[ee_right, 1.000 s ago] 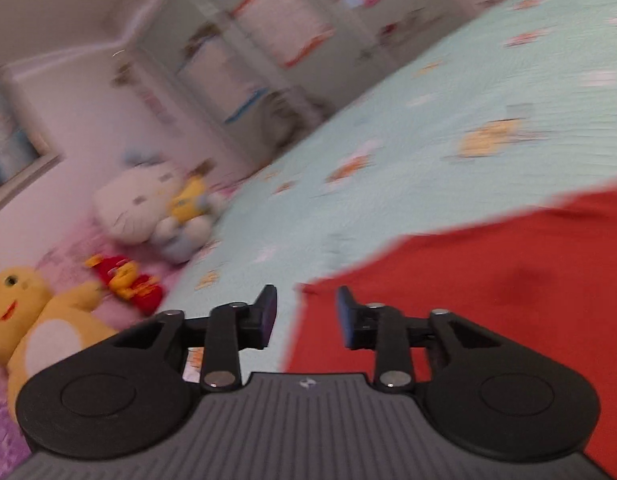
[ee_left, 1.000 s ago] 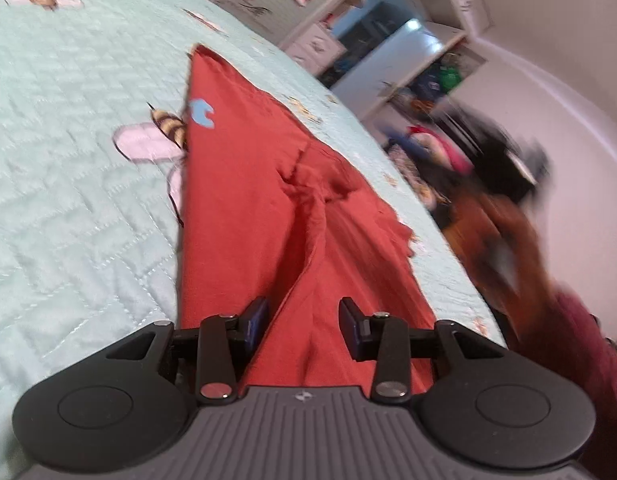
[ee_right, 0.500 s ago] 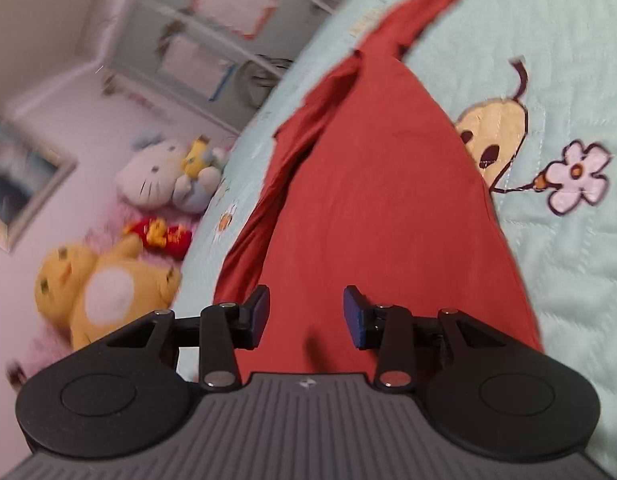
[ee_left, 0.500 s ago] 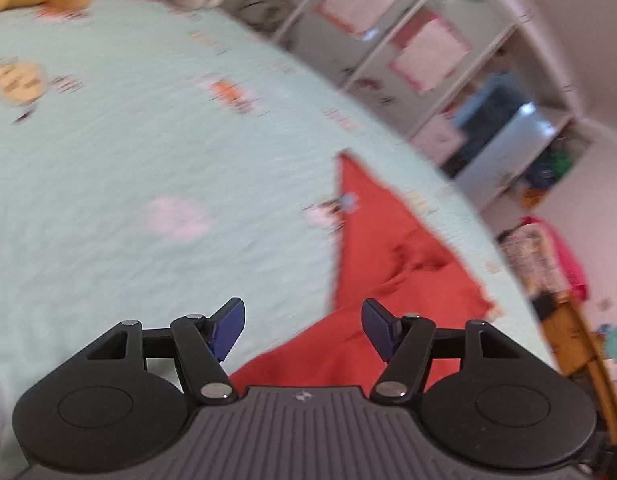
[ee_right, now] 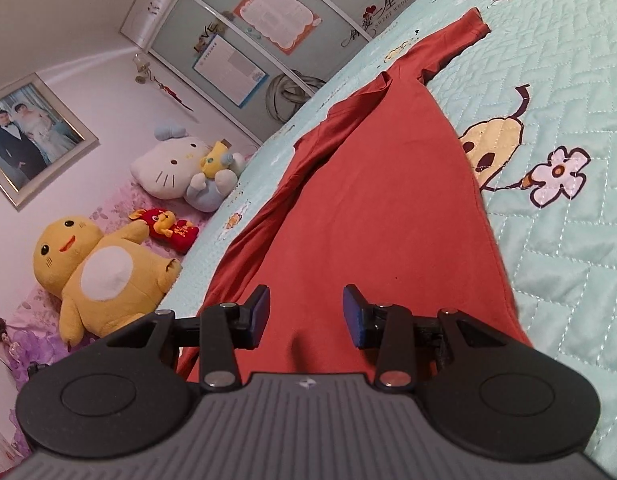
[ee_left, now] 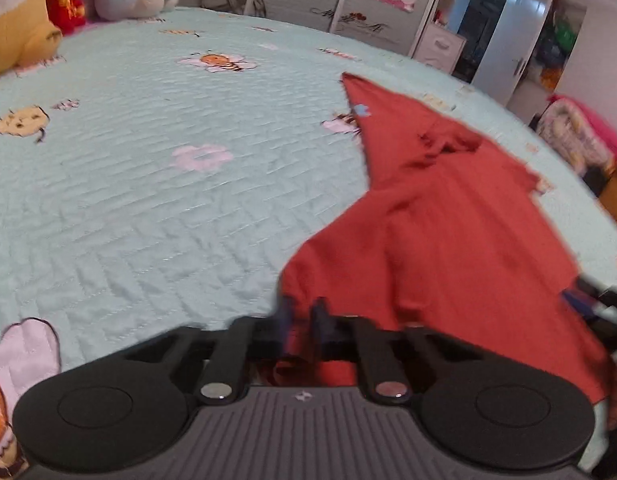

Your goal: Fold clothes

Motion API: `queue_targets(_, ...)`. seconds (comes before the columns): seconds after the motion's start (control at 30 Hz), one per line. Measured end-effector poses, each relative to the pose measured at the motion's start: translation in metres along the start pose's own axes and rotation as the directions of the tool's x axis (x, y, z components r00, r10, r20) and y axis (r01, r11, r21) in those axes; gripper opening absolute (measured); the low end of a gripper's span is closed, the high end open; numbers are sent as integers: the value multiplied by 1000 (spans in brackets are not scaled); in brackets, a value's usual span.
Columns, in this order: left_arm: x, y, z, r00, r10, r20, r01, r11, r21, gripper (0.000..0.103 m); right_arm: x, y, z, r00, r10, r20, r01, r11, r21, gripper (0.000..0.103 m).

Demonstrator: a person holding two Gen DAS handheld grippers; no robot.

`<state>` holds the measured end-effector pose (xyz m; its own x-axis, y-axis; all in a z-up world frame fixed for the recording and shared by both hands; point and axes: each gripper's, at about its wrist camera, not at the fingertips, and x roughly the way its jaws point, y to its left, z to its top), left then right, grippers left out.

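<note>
A rust-red T-shirt [ee_left: 448,216] lies spread on the pale green quilted bedspread [ee_left: 148,200], one sleeve pointing away. My left gripper [ee_left: 303,314] is shut on the shirt's near left corner, red cloth pinched between its blurred pads. In the right wrist view the same shirt [ee_right: 368,200] stretches away from me. My right gripper [ee_right: 306,314] stands open just above the near hem, its blue pads apart and pressing on nothing. That gripper also shows as a dark shape at the shirt's right edge [ee_left: 592,308].
Plush toys sit past the bed's far side: a yellow one [ee_right: 96,276], a white cat one [ee_right: 172,168] and a small red one [ee_right: 168,230]. Wardrobe doors with posters [ee_right: 276,20] stand behind. A framed photo [ee_right: 24,136] hangs on the wall.
The left gripper swung from the shirt's middle to its near left corner, opened wide, then shut on the cloth. The right gripper dropped over the near hem and stayed open.
</note>
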<state>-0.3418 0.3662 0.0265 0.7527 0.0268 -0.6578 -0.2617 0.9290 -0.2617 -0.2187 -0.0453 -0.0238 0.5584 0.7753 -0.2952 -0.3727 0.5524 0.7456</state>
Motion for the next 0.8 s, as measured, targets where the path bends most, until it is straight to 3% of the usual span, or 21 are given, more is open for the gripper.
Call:
queue_targets(0.03,-5,-2,3,1000,-14,14,14,1000,-13,4,-1,0,-1,1000,-2,1,2,1000,-3,41)
queue_targets(0.1,-28,-23,9,997,-19,69,15,998,64,4,-3,1,-2,1000,-8,1,8,1000,-10,41)
queue_targets(0.2,-69,-74,17,987,-83,136,42,960,277,4,-3,2,-4,1000,-11,3,11,1000,-14,41)
queue_targets(0.27,-84,-111,10,984,-135,117,72,900,430,4,-3,1,-4,1000,-7,5,7,1000,-8,41)
queue_targets(0.33,-91,-146,-3,982,-179,59,114,816,566,5,-3,1,-4,1000,-8,5,8,1000,-7,41)
queue_targets(0.4,-76,-176,-27,987,-159,-22,133,728,673,9,-3,1,-4,1000,-8,6,8,1000,-8,41)
queue_targets(0.43,-66,-183,-39,986,-150,-76,160,703,693,9,-3,1,-4,1000,-7,6,7,1000,-8,41)
queue_targets(0.5,-45,-195,-62,975,-126,-185,222,655,722,22,-3,0,-4,1000,-5,6,5,1000,-4,41)
queue_targets(0.57,-37,-190,-70,980,-86,-177,188,681,707,23,-4,1,-5,1000,-6,4,6,1000,-5,41)
queue_targets(0.63,-46,-175,-64,978,-137,-155,205,747,632,28,-4,2,-4,1000,-9,0,9,1000,-3,41)
queue_targets(0.73,-68,-131,-42,953,-289,-94,302,864,403,39,-6,9,-2,999,-31,-20,32,999,31,41)
queue_targets(0.8,-75,-101,-34,958,-286,-22,282,924,257,46,-9,18,-2,998,-37,-42,40,997,62,43)
